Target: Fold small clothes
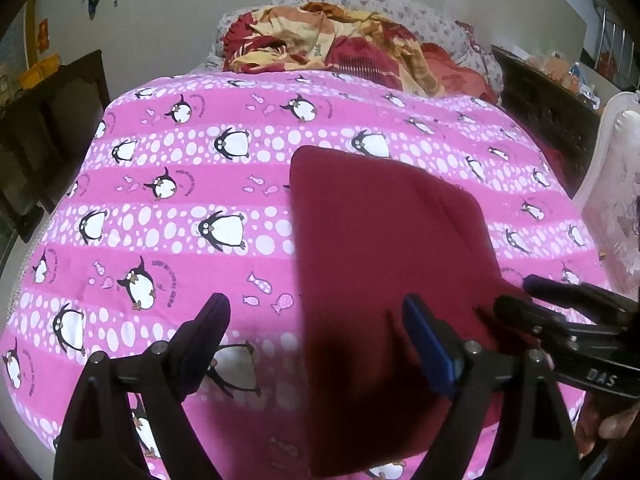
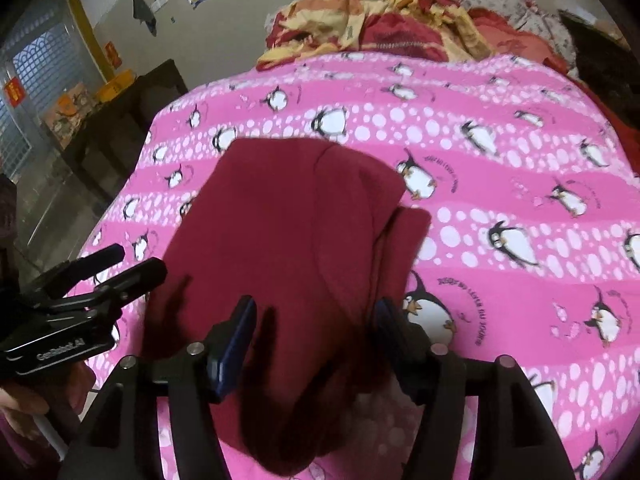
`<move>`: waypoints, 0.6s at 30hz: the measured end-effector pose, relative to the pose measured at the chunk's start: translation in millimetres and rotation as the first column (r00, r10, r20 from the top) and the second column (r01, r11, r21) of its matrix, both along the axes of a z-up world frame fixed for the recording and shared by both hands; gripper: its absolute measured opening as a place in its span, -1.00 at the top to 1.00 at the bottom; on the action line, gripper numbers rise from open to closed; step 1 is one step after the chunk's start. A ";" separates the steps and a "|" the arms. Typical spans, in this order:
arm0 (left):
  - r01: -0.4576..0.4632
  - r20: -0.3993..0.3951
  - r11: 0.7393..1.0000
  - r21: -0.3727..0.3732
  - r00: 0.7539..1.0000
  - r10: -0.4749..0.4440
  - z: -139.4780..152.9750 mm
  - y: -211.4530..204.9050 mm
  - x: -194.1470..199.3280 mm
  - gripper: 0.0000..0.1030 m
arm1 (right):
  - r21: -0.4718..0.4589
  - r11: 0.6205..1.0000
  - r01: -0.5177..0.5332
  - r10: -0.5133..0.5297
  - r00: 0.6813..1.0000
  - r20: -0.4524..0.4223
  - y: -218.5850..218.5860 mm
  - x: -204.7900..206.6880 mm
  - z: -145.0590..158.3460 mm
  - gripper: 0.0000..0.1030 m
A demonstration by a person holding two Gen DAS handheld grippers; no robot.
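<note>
Two grippers hovered over a folded maroon garment [image 1: 384,248] lying flat on the pink penguin-print bedsheet [image 1: 180,200]. Left gripper [image 1: 316,312]: jaws spread wide, one finger over the sheet, other over the garment's near edge, nothing pinched. Right gripper [image 2: 316,316]: jaws apart w/ the garment's near part between them; pads didn't look pressed on it. Garment sat approx mid-bed, w/ a red & yellow blanket [image 1: 340,48] bunched at the far end by the wall

Matt maroon cloth garment [image 1: 380,240] on smooth printed cotton sheet [image 1: 160,200]
</note>
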State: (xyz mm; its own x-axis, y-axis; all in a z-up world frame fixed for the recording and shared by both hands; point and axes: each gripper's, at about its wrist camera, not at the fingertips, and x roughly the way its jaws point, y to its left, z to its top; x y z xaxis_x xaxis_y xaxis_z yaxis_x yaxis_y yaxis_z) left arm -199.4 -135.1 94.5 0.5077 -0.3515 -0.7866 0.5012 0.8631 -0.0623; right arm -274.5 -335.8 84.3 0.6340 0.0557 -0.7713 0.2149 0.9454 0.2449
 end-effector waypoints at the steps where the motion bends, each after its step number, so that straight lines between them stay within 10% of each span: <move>1: -0.002 0.001 1.000 -0.001 1.000 0.002 1.2 1.0 -0.6 -0.71 | -0.012 1.000 0.006 -0.006 1.000 0.001 1.3 -1.4 3.0 -0.49; 18: -0.032 0.061 0.999 -0.023 0.998 0.034 23.4 18.6 -17.5 -0.73 | -0.056 0.994 0.093 -0.093 0.996 0.008 17.6 -13.8 19.9 -0.70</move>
